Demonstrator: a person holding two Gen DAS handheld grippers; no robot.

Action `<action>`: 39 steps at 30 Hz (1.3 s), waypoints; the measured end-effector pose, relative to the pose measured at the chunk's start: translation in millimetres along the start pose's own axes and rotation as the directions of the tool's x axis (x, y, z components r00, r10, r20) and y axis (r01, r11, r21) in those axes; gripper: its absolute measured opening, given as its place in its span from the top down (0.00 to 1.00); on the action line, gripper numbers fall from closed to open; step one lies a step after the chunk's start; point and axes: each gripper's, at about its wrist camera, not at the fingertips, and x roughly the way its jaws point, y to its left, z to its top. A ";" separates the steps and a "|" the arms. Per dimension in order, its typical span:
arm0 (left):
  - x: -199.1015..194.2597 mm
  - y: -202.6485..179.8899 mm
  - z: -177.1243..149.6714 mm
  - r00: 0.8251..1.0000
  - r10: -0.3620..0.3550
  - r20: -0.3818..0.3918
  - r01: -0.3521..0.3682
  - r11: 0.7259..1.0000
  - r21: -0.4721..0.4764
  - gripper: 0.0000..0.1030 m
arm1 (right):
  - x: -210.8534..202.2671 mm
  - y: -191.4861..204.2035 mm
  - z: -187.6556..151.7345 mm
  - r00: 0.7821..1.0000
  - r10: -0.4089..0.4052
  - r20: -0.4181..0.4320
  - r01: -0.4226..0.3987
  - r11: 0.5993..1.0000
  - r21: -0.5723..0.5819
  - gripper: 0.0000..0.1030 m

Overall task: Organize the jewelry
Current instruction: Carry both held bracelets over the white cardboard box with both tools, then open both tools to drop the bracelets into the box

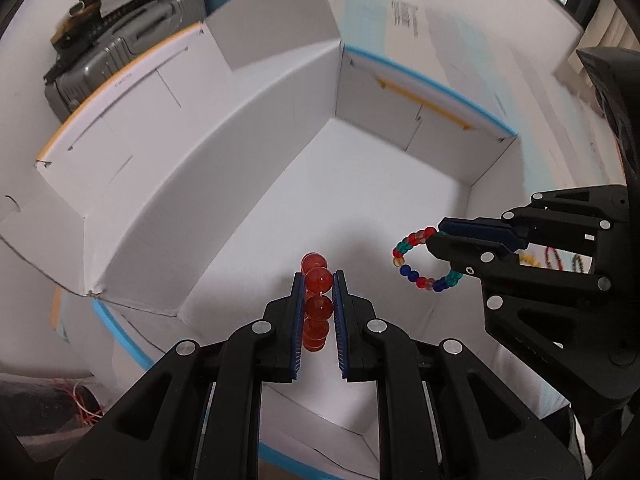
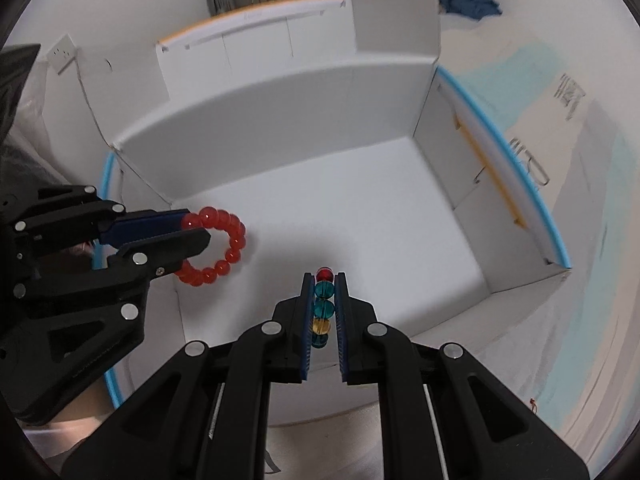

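My left gripper is shut on a bracelet of large red beads, seen edge-on between its blue pads; in the right wrist view the same red bracelet hangs as a ring from the left gripper. My right gripper is shut on a multicoloured bead bracelet of teal, red and yellow beads; in the left wrist view this bracelet hangs as a loop from the right gripper. Both grippers hang over the white floor of an open white cardboard box, pointing steeply down.
The box has tall white walls, raised flaps and blue edging. A grey suitcase stands behind it. Other strings of beads lie beyond the right gripper outside the box. A wall socket is at the far left.
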 end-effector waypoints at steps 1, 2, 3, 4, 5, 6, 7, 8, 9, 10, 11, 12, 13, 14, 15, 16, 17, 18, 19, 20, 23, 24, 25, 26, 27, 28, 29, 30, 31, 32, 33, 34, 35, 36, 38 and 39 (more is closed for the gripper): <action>6.4 1.2 -0.1 1.000 0.005 -0.021 -0.005 1.000 0.004 0.88 | 5.3 0.0 0.4 1.000 -0.001 -0.014 0.001 1.000 -0.002 0.91; 10.2 2.2 -0.3 0.999 0.007 -0.032 -0.007 1.000 0.003 0.88 | 9.9 -0.2 0.6 1.000 0.001 -0.028 -0.001 1.000 -0.001 0.91; 14.4 3.0 -1.0 0.999 0.007 -0.045 -0.007 1.000 0.004 0.88 | 14.8 -0.3 0.3 0.999 -0.002 -0.043 0.002 1.000 -0.001 0.91; 18.2 3.2 -1.5 0.998 0.008 -0.054 -0.007 1.000 0.007 0.88 | 18.8 0.6 0.3 0.998 -0.010 -0.058 0.010 1.000 -0.005 0.91; 23.7 4.2 -2.0 0.997 0.010 -0.072 -0.009 1.000 0.008 0.88 | 22.9 0.3 0.3 0.998 -0.015 -0.069 0.014 1.000 -0.009 0.91; 28.0 4.7 -2.6 0.996 0.014 -0.087 -0.013 1.000 0.011 0.88 | 28.4 0.4 -0.4 0.996 -0.018 -0.088 0.017 1.000 -0.012 0.91; 30.7 5.0 -3.0 0.995 0.017 -0.096 -0.016 1.000 0.012 0.88 | 30.7 0.8 -0.5 0.995 -0.023 -0.097 0.022 1.000 -0.013 0.91; 34.7 5.2 -3.4 0.994 0.021 -0.109 -0.019 1.000 0.017 0.88 | 33.5 1.7 -1.3 0.994 -0.028 -0.109 0.027 1.000 -0.015 0.91; 36.6 5.3 -3.0 0.993 0.023 -0.116 -0.021 1.000 0.017 0.88 | 36.0 2.3 -1.9 0.992 -0.031 -0.119 0.029 0.999 -0.016 0.91; 39.5 6.2 -3.1 0.992 0.025 -0.126 -0.023 1.000 0.016 0.88 | 37.6 2.5 -2.2 0.992 -0.032 -0.125 0.031 0.999 -0.015 0.91; 40.9 7.0 -3.0 0.991 0.025 -0.129 -0.024 1.000 0.014 0.88 | 39.0 2.9 -2.5 0.991 -0.035 -0.130 0.033 0.999 -0.015 0.91; 42.3 7.7 -3.0 0.991 0.028 -0.131 -0.027 1.000 0.013 0.88 | 40.2 3.4 -3.2 0.990 -0.040 -0.133 0.038 0.999 -0.015 0.91; 42.9 8.7 -2.8 0.991 0.029 -0.131 -0.027 1.000 0.011 0.88 | 40.6 4.0 -3.5 0.990 -0.041 -0.134 0.039 0.999 -0.015 0.91; 43.1 9.4 -3.2 0.991 0.028 -0.130 -0.026 1.000 0.010 0.88 | 40.3 5.0 -4.5 0.990 -0.040 -0.132 0.039 0.999 -0.016 0.91; 42.7 10.0 -3.6 0.992 0.030 -0.126 -0.029 1.000 0.011 0.87 | 38.9 5.9 -6.0 0.991 -0.039 -0.127 0.037 0.999 -0.015 0.90; 41.8 10.7 -3.8 0.992 0.033 -0.122 -0.032 0.999 0.010 0.87 | 38.9 6.3 -5.4 0.992 -0.041 -0.121 0.040 0.999 -0.012 0.90; 39.3 11.4 -4.1 0.993 0.040 -0.109 -0.039 0.999 0.007 0.85 | 37.4 5.9 -6.4 0.992 -0.042 -0.116 0.042 0.999 -0.006 0.89; 36.9 12.4 -3.8 0.994 0.049 -0.099 -0.049 0.999 0.002 0.77 | 38.5 5.5 -6.8 0.993 -0.038 -0.114 0.038 0.999 -0.002 0.84; 37.0 12.0 -1.6 0.994 0.056 -0.091 -0.056 0.998 -0.004 0.67 | 36.5 5.4 -8.1 0.994 -0.028 -0.110 0.028 1.000 0.001 0.81; 33.2 12.9 -0.6 0.995 0.060 -0.075 -0.061 0.998 -0.015 0.51 | 34.0 5.8 -9.3 0.994 -0.025 -0.103 0.025 1.000 0.000 0.73; 22.5 12.3 2.0 0.997 0.071 -0.041 -0.072 0.997 -0.024 0.44 | 25.0 7.3 -12.1 0.997 -0.029 -0.076 0.028 1.000 -0.004 0.61; 18.1 11.8 2.7 0.997 0.079 -0.026 -0.080 0.997 -0.025 0.39 | 22.5 7.2 -12.5 0.997 -0.028 -0.070 0.028 1.000 -0.002 0.58; 12.9 11.7 3.1 0.996 0.086 -0.008 -0.086 0.996 -0.027 0.39 | 18.8 8.1 -13.5 0.998 -0.033 -0.057 0.033 0.999 0.000 0.56; 8.5 11.9 3.3 0.996 0.088 0.005 -0.088 0.996 -0.030 0.35 | 13.9 8.4 -15.2 0.999 -0.032 -0.044 0.032 0.999 0.002 0.51; 3.3 11.7 3.8 0.996 0.087 0.021 -0.086 0.996 -0.037 0.30 | 8.5 8.6 -17.0 0.999 -0.028 -0.028 0.028 1.000 0.005 0.44; -0.2 11.7 4.2 0.996 0.086 0.033 -0.084 0.996 -0.043 0.28 | 4.1 11.0 -18.2 0.999 -0.030 -0.017 0.030 1.000 0.007 0.41; -5.9 10.8 4.6 0.995 0.085 0.052 -0.083 0.995 -0.049 0.25 | -1.1 11.5 -19.8 0.999 -0.034 -0.002 0.034 0.999 0.007 0.39; -11.1 9.2 4.9 0.994 0.091 0.068 -0.087 0.995 -0.051 0.21 | -6.4 11.7 -21.4 0.999 -0.039 0.012 0.039 0.999 0.006 0.36; -16.2 6.6 5.4 0.991 0.105 0.083 -0.101 0.994 -0.050 0.19 | -10.9 7.4 -19.1 0.999 -0.042 0.023 0.042 0.999 0.007 0.34; -21.0 5.0 4.9 0.989 0.114 0.099 -0.110 0.993 -0.048 0.17 | -13.2 4.8 -21.2 0.998 -0.044 0.035 0.044 0.999 0.010 0.32; -24.3 1.6 5.7 0.986 0.120 0.114 -0.116 0.992 -0.047 0.16 | -18.3 5.2 -23.3 0.998 -0.044 0.047 0.043 0.999 0.013 0.30; -31.1 -1.1 5.7 0.984 0.124 0.131 -0.118 0.992 -0.047 0.16 | -26.7 5.1 -27.0 0.997 -0.047 0.068 0.046 0.999 0.017 0.29; -35.2 -2.6 5.6 0.982 0.124 0.142 -0.118 0.992 -0.050 0.14 | -29.7 4.6 -29.5 0.996 -0.051 0.078 0.050 0.999 0.018 0.26; -41.0 -4.7 5.8 0.980 0.123 0.156 -0.116 0.992 -0.054 0.13 | -37.8 4.0 -33.5 0.993 -0.059 0.098 0.057 0.998 0.022 0.25; -50.0 -10.2 5.7 0.976 0.125 0.178 -0.116 0.992 -0.056 0.11 | -43.8 -4.6 -24.5 0.991 -0.067 0.117 0.064 0.998 0.029 0.25; -55.4 -13.1 5.5 0.973 0.129 0.190 -0.120 0.991 -0.055 0.11 | -48.5 -7.7 -26.5 0.989 -0.070 0.128 0.066 0.997 0.036 0.24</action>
